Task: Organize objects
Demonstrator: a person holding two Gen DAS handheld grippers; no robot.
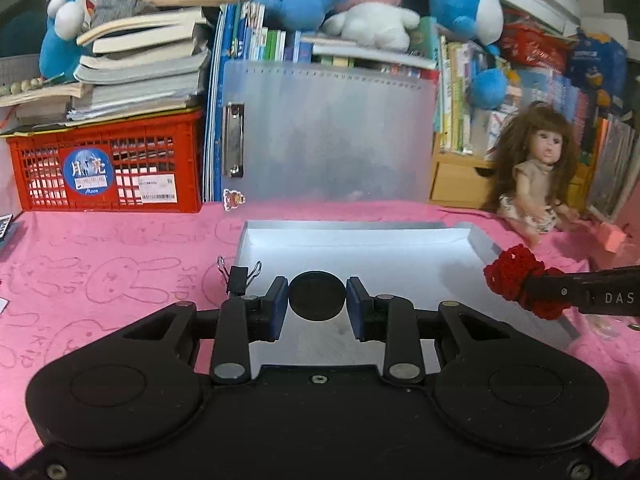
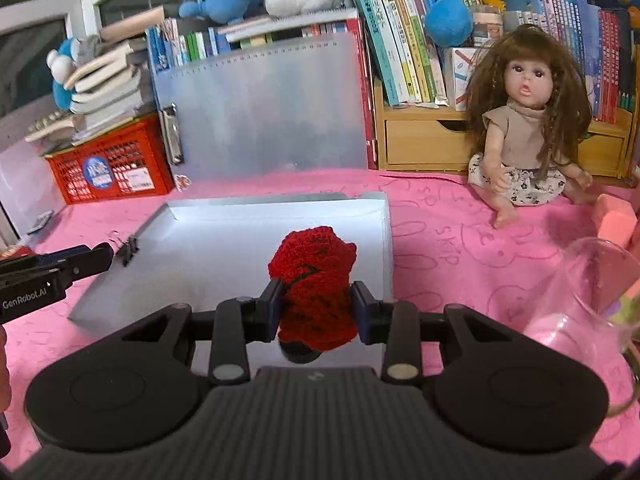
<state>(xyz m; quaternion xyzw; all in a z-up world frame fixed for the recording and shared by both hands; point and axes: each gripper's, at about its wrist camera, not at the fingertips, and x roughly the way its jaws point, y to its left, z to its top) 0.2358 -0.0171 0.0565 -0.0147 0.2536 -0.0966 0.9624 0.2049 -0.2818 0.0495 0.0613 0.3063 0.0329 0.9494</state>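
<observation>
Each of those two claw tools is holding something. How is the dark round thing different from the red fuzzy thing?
The black disc in the left gripper is flat, smooth and evenly round; the red crocheted piece in the right gripper is bulky, lumpy and knitted. The disc fits neatly between its fingers, while the crocheted piece bulges above and below its fingers. Both are pinched from two sides and held over the shallow white box.

The glass flask (image 2: 592, 304) is cut off at the right edge — the black disc (image 2: 300, 354) is mostly hidden behind red yarn (image 2: 316, 288).
</observation>
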